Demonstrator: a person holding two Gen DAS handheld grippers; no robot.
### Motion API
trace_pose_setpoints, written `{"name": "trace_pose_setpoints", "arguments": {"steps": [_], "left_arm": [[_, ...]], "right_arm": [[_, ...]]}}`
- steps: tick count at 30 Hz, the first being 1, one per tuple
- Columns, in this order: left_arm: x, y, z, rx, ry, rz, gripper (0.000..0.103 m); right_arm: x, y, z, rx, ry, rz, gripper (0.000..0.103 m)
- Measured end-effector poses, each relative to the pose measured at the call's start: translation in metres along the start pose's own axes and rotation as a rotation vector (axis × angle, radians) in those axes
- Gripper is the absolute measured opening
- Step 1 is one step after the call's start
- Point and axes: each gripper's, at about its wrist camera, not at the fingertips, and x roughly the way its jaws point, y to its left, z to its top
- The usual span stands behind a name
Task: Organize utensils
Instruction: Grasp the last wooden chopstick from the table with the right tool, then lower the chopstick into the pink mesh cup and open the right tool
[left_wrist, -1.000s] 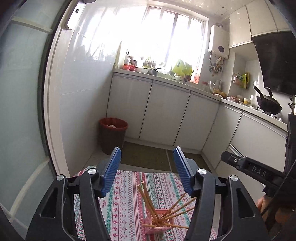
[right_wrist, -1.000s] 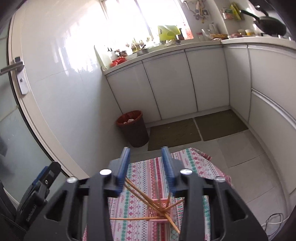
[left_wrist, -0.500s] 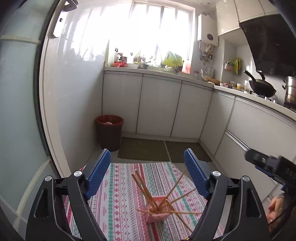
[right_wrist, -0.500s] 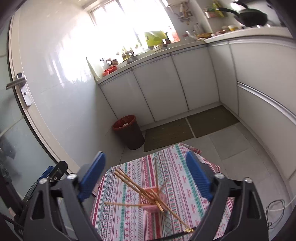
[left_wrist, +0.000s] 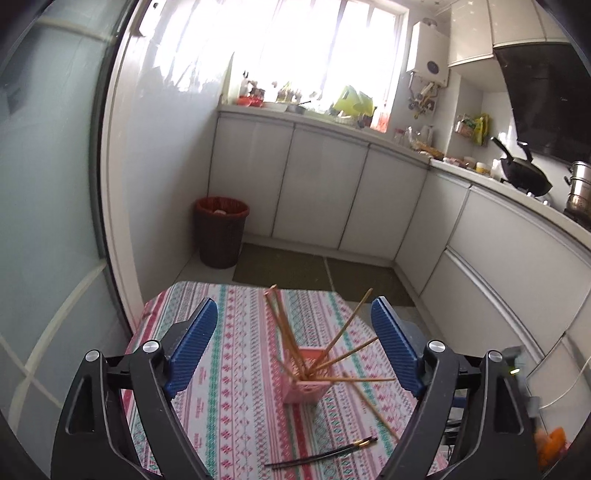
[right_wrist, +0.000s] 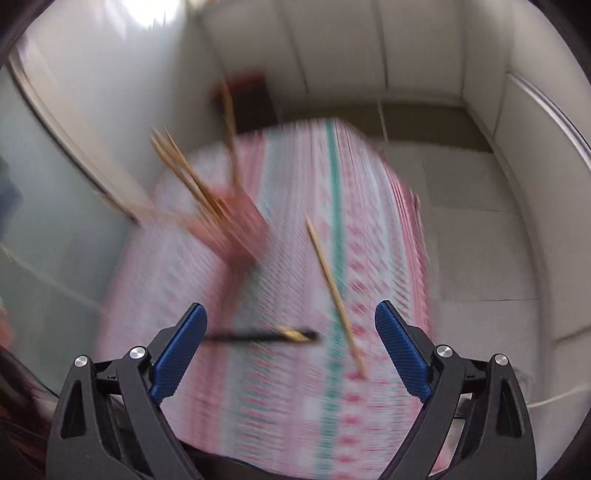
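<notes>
Having spread wide, both claws, left (left_wrist: 293, 347) still opening and right (right_wrist: 291, 352), now grip nothing.

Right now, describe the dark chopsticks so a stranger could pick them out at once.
Find the striped tablecloth, then the pink holder standing on it with wooden chopsticks fanning out. Nearer the camera than the holder, the dark chopsticks lie flat on the cloth: the only black pair, gold-tipped.

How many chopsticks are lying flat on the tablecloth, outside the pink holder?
3, as far as I can see: one wooden chopstick right of the pink holder, and a dark pair with gold tips nearer the cameras. The fingers may hide others.
</notes>
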Motion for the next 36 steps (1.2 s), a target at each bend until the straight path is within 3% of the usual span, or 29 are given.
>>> {"name": "trace_pose_setpoints", "arguments": {"steps": [2, 7, 13, 14, 15, 16, 18, 20, 24, 32, 36], "left_arm": [[0.005, 0.005, -0.002, -0.007, 0.01, 0.015, 0.082], [0.01, 0.009, -0.002, -0.005, 0.009, 0.044, 0.082], [0.02, 0.016, -0.004, -0.004, 0.02, 0.083, 0.082], [0.022, 0.016, -0.005, -0.006, 0.022, 0.087, 0.082], [0.023, 0.016, -0.005, -0.006, 0.023, 0.091, 0.082], [0.025, 0.015, -0.006, -0.006, 0.024, 0.095, 0.082], [0.026, 0.013, -0.007, -0.003, 0.027, 0.097, 0.082], [0.027, 0.012, -0.007, 0.002, 0.032, 0.095, 0.082], [0.021, 0.012, -0.006, -0.002, 0.026, 0.087, 0.082], [0.0, 0.021, 0.001, -0.047, -0.005, 0.057, 0.082], [-0.012, 0.03, 0.005, -0.08, -0.021, 0.038, 0.082]], "right_arm": [[0.038, -0.011, 0.006, 0.003, 0.074, -0.02, 0.086], [0.107, -0.017, 0.034, -0.027, 0.105, -0.065, 0.078], [0.161, -0.01, 0.064, -0.134, 0.163, -0.062, 0.073], [0.172, -0.008, 0.068, -0.157, 0.187, -0.06, 0.062], [0.181, -0.006, 0.069, -0.173, 0.211, -0.056, 0.044], [0.193, -0.005, 0.069, -0.193, 0.246, -0.061, 0.037], [0.195, -0.003, 0.071, -0.22, 0.201, -0.05, 0.011], [0.193, -0.011, 0.069, -0.171, 0.195, -0.033, 0.008], [0.157, -0.031, 0.052, -0.084, 0.103, -0.045, 0.008], [-0.034, -0.003, 0.011, -0.016, -0.31, -0.025, 0.008], [-0.115, 0.019, -0.002, 0.055, -0.546, 0.041, 0.008]]}}
